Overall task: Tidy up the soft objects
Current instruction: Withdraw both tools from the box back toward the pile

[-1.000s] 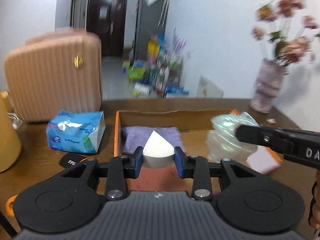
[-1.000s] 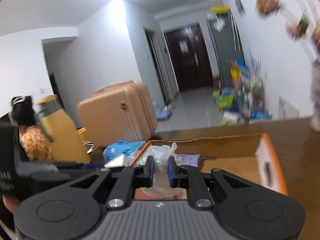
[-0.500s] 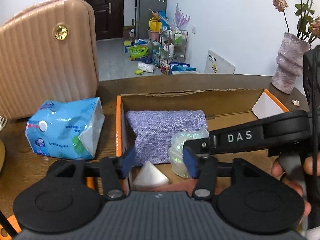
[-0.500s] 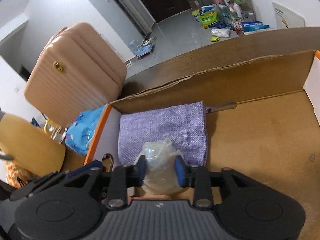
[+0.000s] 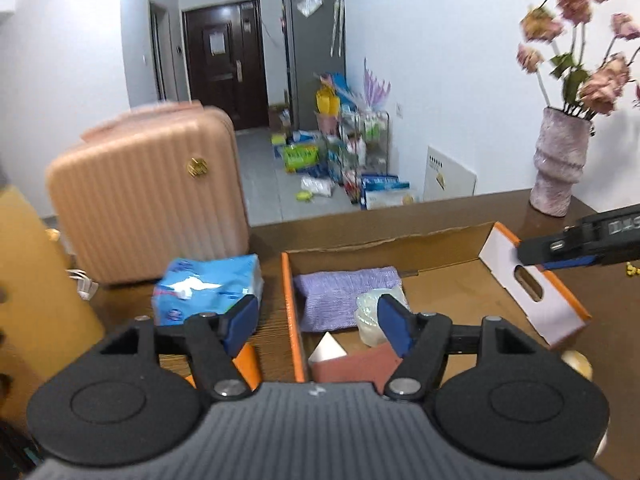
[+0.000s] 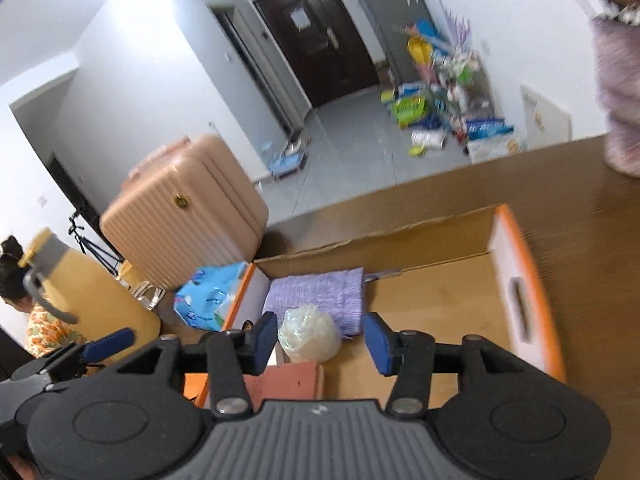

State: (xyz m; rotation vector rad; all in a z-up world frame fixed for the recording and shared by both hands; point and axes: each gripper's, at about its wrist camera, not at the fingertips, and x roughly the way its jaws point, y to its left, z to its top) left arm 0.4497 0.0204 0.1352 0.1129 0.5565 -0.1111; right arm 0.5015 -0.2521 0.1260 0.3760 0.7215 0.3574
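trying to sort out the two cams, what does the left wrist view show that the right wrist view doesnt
Only the left wrist view shows the white wedge in the box and the flowers above the vase.

Only the right wrist view shows a seated person and a yellow jug.

Both show the cardboard box, purple cloth, clear plastic bag, tissue pack and pink suitcase. Both grippers' jaws are opening, gripping nothing.

Clear bag point(image 6: 309, 334) and white wedge point(image 5: 326, 348) in box point(image 6: 524, 292)
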